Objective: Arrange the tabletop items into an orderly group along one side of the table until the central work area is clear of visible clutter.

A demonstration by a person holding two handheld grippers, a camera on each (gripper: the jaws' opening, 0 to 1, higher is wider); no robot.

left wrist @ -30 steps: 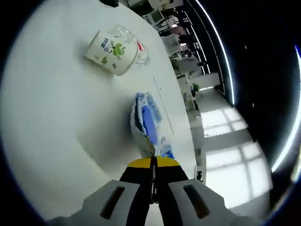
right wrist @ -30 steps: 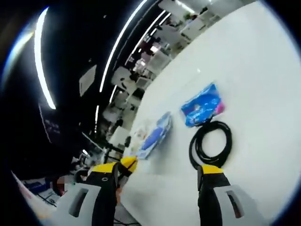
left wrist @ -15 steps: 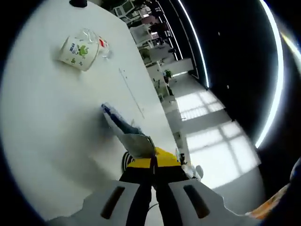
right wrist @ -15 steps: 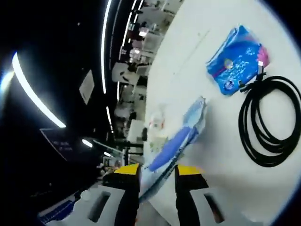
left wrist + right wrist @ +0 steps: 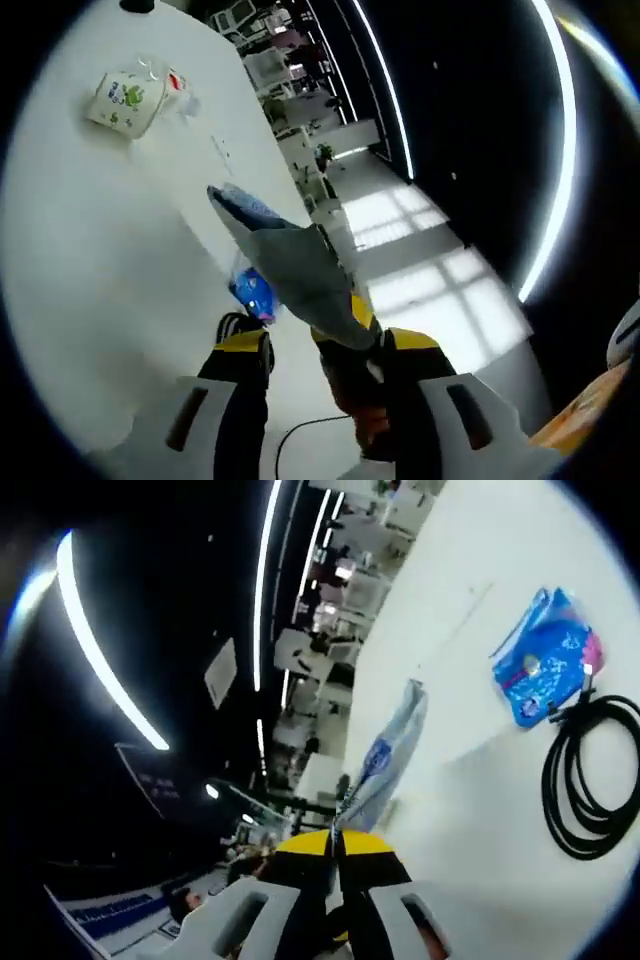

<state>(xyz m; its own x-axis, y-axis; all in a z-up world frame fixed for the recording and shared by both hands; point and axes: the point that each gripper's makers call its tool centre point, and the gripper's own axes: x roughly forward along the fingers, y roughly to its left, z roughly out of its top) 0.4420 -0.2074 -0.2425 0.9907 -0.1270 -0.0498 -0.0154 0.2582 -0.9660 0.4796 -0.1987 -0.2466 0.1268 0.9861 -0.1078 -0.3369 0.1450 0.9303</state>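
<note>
Handover of a limp packet, lifted off the table

Nearest, the right gripper (image 5: 335,848) is clamped on the bottom edge of the pale blue packet (image 5: 385,760), which hangs in the air above the white table (image 5: 500,570); the left gripper (image 5: 318,352) stands with its jaws apart just beside that packet (image 5: 290,265). Beyond lie a blue pouch (image 5: 545,660) touching a coiled black cable (image 5: 590,780), and far off a printed cup (image 5: 122,92). Next, I judge, the packet should be set beside the pouch.
</note>
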